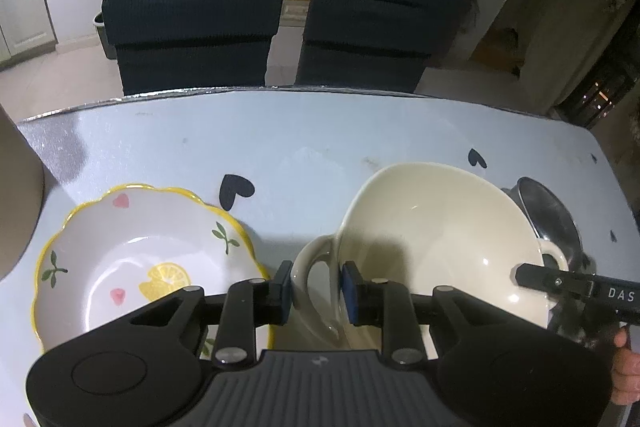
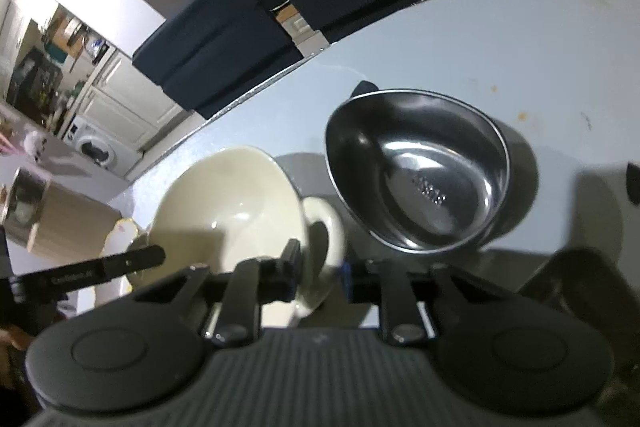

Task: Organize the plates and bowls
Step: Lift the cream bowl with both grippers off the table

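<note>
Mid-task: the left gripper (image 1: 314, 291) and right gripper (image 2: 320, 277) each clamp a handle of the cream bowl (image 1: 436, 247), tilted near the table's (image 1: 280, 131) near edge between the unstacked lemon plate (image 1: 148, 259) and steel bowl (image 2: 420, 179).

A: What colour is the two-handled bowl (image 1: 436, 247)?

B: Plain cream, inside and out, with no pattern. The plate (image 1: 148, 259) beside it is white with a wavy yellow rim, pink hearts, green leaf sprigs and a yellow lemon slice.

A: And the bench (image 1: 280, 131)?

B: Pale bluish-white, dotted with black hearts; one heart (image 1: 236, 190) lies between the plate and the cream bowl. Its far edge carries a silvery strip.

A: The other bowl (image 2: 420, 183)?

B: Shiny bare steel, dark grey in the shadows, unpatterned.

A: The left gripper (image 1: 316, 285)?

B: Black, with blue pads (image 1: 351, 291) on the jaws. The chairs (image 1: 192, 7) past the far edge are dark navy, ribbed.
</note>
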`<state>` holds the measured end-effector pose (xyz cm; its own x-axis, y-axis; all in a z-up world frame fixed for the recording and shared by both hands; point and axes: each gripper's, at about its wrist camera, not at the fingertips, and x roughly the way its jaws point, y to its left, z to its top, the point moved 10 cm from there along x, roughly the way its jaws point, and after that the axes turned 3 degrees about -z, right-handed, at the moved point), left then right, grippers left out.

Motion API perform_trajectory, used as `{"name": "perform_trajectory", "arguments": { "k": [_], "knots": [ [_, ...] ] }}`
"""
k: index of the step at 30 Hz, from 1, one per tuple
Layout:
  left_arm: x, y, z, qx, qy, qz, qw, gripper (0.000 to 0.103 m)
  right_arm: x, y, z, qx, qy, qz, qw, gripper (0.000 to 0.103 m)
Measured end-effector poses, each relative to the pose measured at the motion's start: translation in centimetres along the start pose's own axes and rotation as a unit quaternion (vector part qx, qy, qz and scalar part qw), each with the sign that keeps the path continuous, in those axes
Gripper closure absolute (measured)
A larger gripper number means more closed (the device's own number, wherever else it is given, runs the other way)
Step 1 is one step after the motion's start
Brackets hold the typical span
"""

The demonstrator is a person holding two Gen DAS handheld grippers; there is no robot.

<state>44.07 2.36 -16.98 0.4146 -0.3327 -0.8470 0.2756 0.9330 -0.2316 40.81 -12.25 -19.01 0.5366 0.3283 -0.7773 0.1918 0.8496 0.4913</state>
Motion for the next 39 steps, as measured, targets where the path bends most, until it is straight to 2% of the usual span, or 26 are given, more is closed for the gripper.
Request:
{"name": "perform_trajectory", "arguments": {
  "k": [2,8,16,24,39],
  "knots": [
    [0.0,-0.2,-0.1,0.008,-0.008,0.006,0.9999,0.075,-0.2,0.1,-0.1,-0.007,-0.004,-0.001,1.000,0.079],
    [-0.7,0.1,-0.7,-0.017,-0.028,0.001,0.9995,0.075,-1.1,0.9,-0.1,-0.038,-0.017,-0.007,0.999,0.079],
    [-5.0,-0.6,-0.5,-0.024,-0.064,0.008,0.9976,0.075,-4.0,2.2,0.3,-0.059,-0.042,0.013,0.997,0.080],
    [-9.8,-2.2,-2.4,-0.022,-0.086,0.020,0.9958,0.075,-8.7,3.3,-1.1,-0.073,-0.061,0.038,0.995,0.080],
    [-16.9,-4.6,-11.1,-0.047,-0.104,0.028,0.9930,0.076,-14.7,3.5,-7.1,-0.096,-0.053,0.062,0.992,0.081]
  ]
}}
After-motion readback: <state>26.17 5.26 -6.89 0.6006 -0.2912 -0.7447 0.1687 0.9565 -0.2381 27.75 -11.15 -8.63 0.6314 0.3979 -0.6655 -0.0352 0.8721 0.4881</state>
